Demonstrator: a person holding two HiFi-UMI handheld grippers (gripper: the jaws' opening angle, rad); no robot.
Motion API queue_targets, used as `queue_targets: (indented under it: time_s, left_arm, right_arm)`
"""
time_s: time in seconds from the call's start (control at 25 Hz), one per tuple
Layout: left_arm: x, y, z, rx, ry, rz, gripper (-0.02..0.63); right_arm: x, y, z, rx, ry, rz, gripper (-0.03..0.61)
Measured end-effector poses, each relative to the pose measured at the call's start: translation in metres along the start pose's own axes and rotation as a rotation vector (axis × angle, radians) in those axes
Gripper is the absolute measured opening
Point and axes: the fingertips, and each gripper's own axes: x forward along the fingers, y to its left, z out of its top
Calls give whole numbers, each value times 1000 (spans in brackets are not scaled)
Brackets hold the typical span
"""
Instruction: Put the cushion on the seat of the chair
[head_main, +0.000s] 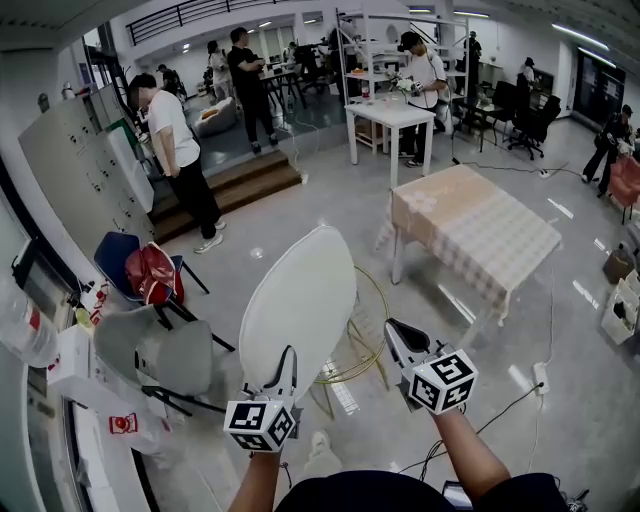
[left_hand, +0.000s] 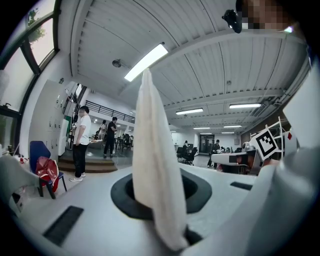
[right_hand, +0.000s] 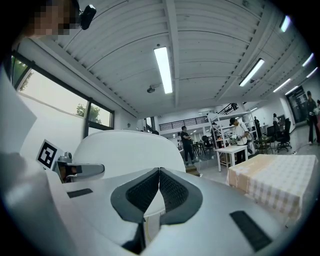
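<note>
The left gripper (head_main: 289, 358) pinches the lower edge of the white oval padded cushion (head_main: 300, 305), which rises upright from between its jaws, clear of the floor. The right gripper (head_main: 397, 332) hangs just right of the cushion, not touching it, its jaws pressed together on nothing.

No legible text, brand or number is showing in any view. Cubes on left gripper (head_main: 287, 362) and right gripper (head_main: 395, 332) are showing only black-and-white square markers (head_main: 262, 424). Red label (head_main: 123, 423) is showing too small to read.
</note>
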Motion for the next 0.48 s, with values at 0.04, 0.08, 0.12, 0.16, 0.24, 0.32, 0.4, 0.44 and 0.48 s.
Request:
queue_targets:
  time_s: [0.04, 0.08, 0.12, 0.16, 0.24, 0.32, 0.4, 0.44, 0.48]
  left_arm:
    - [5, 3, 1, -1, 2, 0, 66]
    - [9, 7, 1, -3, 4, -1, 66]
    - [13, 10, 2, -5, 5, -1, 66]
    - [16, 13, 3, -8, 5, -1, 66]
    - [23, 21, 4, -13, 6, -1, 66]
    - [32, 30, 5, -17, 9, -1, 66]
    - [42, 39, 7, -21, 14, -2, 66]
    - [46, 44, 8, -23, 16, -4, 66]
    - [50, 49, 10, -24, 19, -6, 66]
  right_arm:
    - [5, -1, 0, 1, 1, 1, 20]
    - [9, -3, 0, 2, 1, 4, 20]
    - [14, -4, 0, 3, 2, 5, 20]
    - [18, -5, 0, 5, 5, 4, 20]
    - [29, -9, 0, 9, 12, -1, 20]
    - [41, -13, 2, 13, 16, -6, 20]
    - [54, -16, 4, 16, 19, -10, 20]
    - [60, -18, 6, 17, 20, -13, 20]
    - [66, -18, 7, 19, 22, -16, 20]
